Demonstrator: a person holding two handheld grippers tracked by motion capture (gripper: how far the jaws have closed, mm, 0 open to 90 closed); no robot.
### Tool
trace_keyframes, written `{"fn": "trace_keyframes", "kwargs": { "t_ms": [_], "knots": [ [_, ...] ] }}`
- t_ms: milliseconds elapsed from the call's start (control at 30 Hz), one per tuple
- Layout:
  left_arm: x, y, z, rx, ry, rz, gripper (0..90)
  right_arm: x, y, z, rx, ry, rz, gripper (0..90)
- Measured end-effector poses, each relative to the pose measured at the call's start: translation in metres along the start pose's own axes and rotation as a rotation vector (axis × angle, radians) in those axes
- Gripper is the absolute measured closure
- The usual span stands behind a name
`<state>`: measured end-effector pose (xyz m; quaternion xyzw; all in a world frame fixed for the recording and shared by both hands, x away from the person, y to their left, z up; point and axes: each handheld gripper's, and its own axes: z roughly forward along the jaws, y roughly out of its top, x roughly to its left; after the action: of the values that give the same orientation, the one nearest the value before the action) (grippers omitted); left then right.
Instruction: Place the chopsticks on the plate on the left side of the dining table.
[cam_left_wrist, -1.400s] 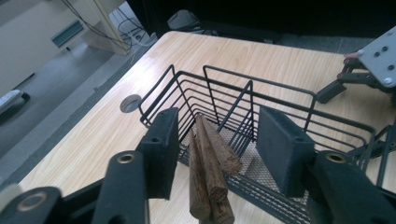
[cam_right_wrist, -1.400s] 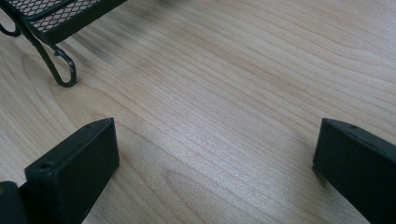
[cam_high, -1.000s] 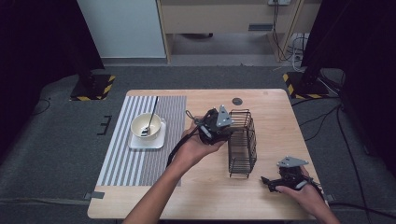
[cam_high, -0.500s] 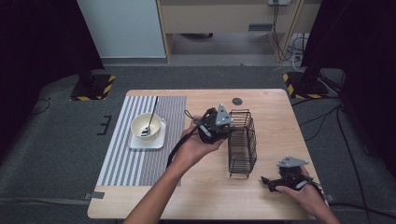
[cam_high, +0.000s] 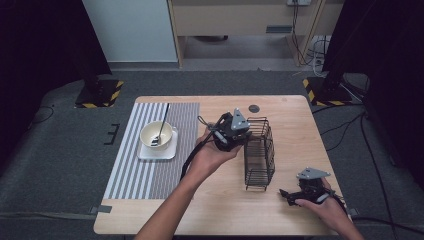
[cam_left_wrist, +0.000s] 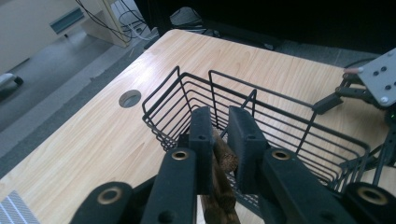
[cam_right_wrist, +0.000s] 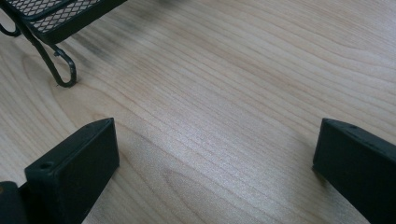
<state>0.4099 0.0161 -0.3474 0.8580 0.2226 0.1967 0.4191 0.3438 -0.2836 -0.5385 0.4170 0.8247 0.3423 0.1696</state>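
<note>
Clearly the left gripper (cam_left_wrist: 219, 128), whose jaws have just been closing, pinches a brown wooden handle (cam_left_wrist: 223, 186) at the near rim of the wire basket (cam_high: 260, 150), so a tug could topple it, while the right gripper (cam_right_wrist: 215, 158) rests agape beside it.
</note>
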Motion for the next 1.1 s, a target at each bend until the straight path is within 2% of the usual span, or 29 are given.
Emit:
{"fn": "trace_keyframes", "kwargs": {
  "t_ms": [233, 600, 1100],
  "knots": [
    [0.005, 0.003, 0.000, 0.003, 0.003, -0.039, 82.5, 0.000, 0.000, 0.000, 0.000, 0.000, 0.000, 0.2],
    [0.017, 0.002, 0.000, -0.023, -0.011, -0.109, 83.1, 0.000, 0.000, 0.000, 0.000, 0.000, 0.000, 0.2],
    [0.022, 0.001, -0.005, -0.037, -0.012, -0.120, 83.2, 0.000, 0.000, 0.000, 0.000, 0.000, 0.000, 0.2]
  ]
}}
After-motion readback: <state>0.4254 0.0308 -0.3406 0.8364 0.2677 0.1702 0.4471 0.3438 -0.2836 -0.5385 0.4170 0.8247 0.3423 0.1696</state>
